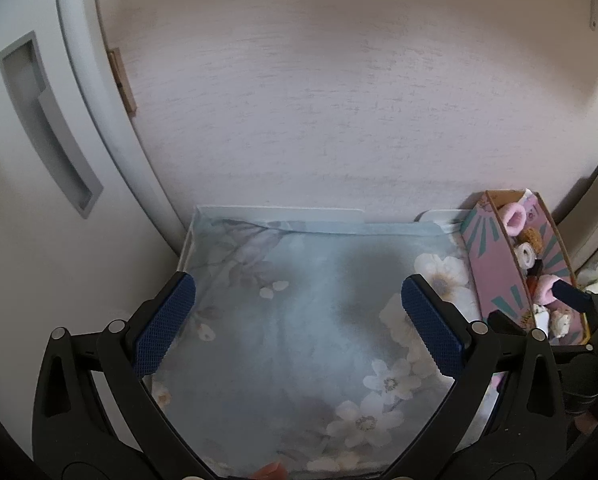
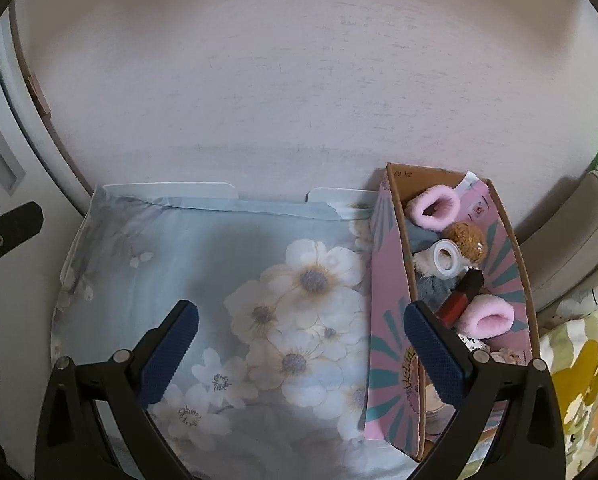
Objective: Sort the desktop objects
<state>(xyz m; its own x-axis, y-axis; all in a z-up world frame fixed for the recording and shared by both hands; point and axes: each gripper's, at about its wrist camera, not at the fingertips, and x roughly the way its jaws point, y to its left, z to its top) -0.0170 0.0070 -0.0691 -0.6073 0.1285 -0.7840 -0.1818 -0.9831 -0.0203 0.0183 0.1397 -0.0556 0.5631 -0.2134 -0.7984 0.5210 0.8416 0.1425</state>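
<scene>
A pink cardboard box (image 2: 387,280) stands at the right edge of a table covered with a blue floral cloth (image 2: 219,264). It holds two pink fluffy slippers (image 2: 437,205), a brown pompom (image 2: 465,238), a white tape roll (image 2: 447,258) and a red-and-black item (image 2: 461,294). My right gripper (image 2: 299,314) is open and empty, above the cloth and the box's left wall. My left gripper (image 1: 299,288) is open and empty above the cloth (image 1: 291,320); the box shows to its right (image 1: 495,264).
A white fridge door with a recessed handle (image 1: 47,128) stands to the left. A pale wall (image 1: 339,100) is behind the table. A grey chair (image 2: 571,236) and a yellow-green patterned cloth (image 2: 579,392) lie to the right of the box.
</scene>
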